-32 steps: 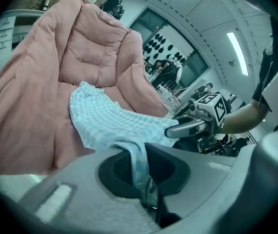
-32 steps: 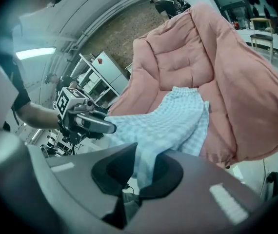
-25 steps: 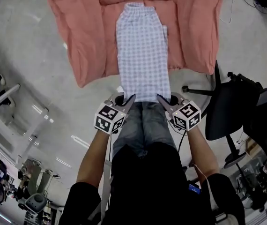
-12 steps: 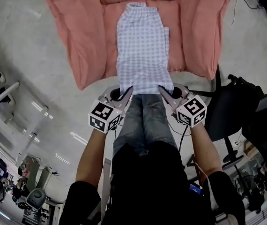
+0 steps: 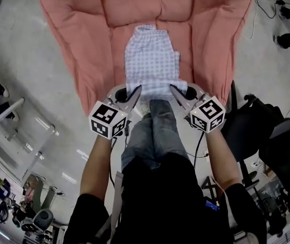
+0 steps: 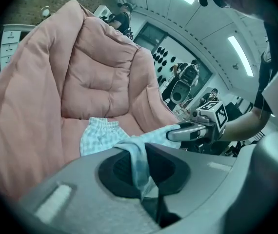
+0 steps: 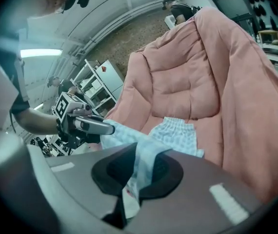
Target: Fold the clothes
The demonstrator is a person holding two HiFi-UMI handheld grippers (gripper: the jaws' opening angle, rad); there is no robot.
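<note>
Garment [image 5: 151, 65] on cushion [image 5: 84, 34]; chair [image 5: 252, 131] right.

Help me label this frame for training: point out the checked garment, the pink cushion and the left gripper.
checked garment [image 5: 152, 60], head view, middle of the flat cloth.
pink cushion [image 5: 135, 9], head view, bare upper padding.
left gripper [image 5: 136, 90], head view, jaw tips pinching the garment's near edge.

- Light falls evenly from overhead; ceiling light strips [image 6: 239, 52] burn out to plain white in the left gripper view.
- The pale floor [image 5: 33, 85] shows streaky reflections of the lights, and shadows are soft.
- Both gripper views bend hard at the rim and go dark in the corners. The left one has a bluish-green cast.
- The nearest foreground there is blurred, while the pink cushion [image 6: 100, 77] behind is sharper.
- In the head view the checked garment [image 5: 151, 60] is crisp, though the edges bulge.
</note>
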